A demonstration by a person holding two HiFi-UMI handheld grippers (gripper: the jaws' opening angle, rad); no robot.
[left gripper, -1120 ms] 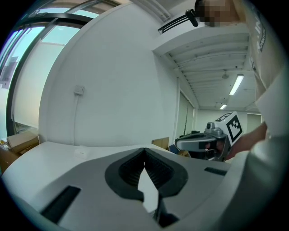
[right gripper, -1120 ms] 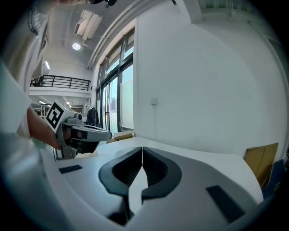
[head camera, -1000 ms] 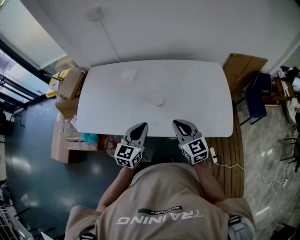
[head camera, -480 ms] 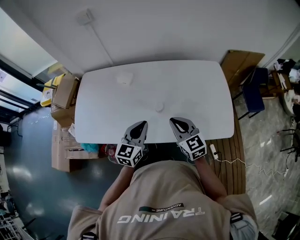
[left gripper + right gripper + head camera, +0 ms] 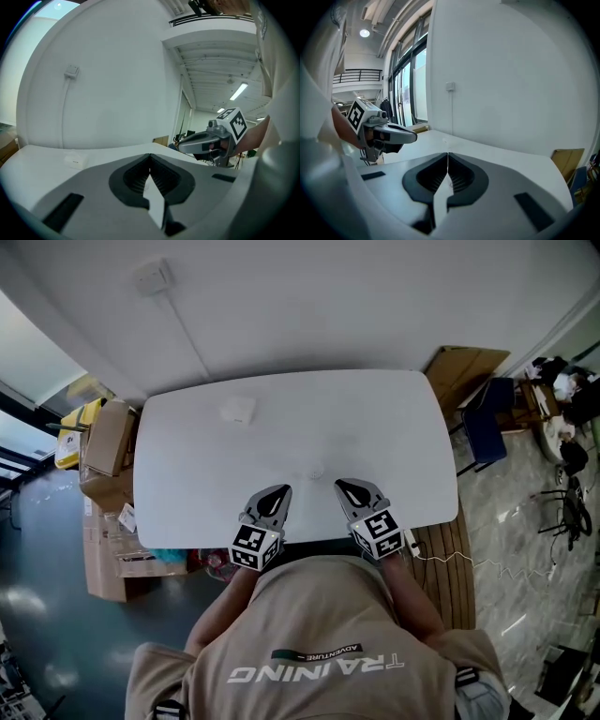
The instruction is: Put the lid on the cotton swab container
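1. Tongs first: the left tongs are pressed fully together, tip against tip, with nothing between them. They are held over the near edge of the white surface.
2. The right tongs are likewise closed tip to tip and empty, near the left pair but apart from it.
3. A small round white piece lies on the surface just ahead, between the two tips, and neither touches it.
4. A white squarish box sits well apart, toward the far left corner. Both are too small to tell which is the lid and which the container.
5. Cardboard boxes stand on the floor to the left, and a blue chair to the right.
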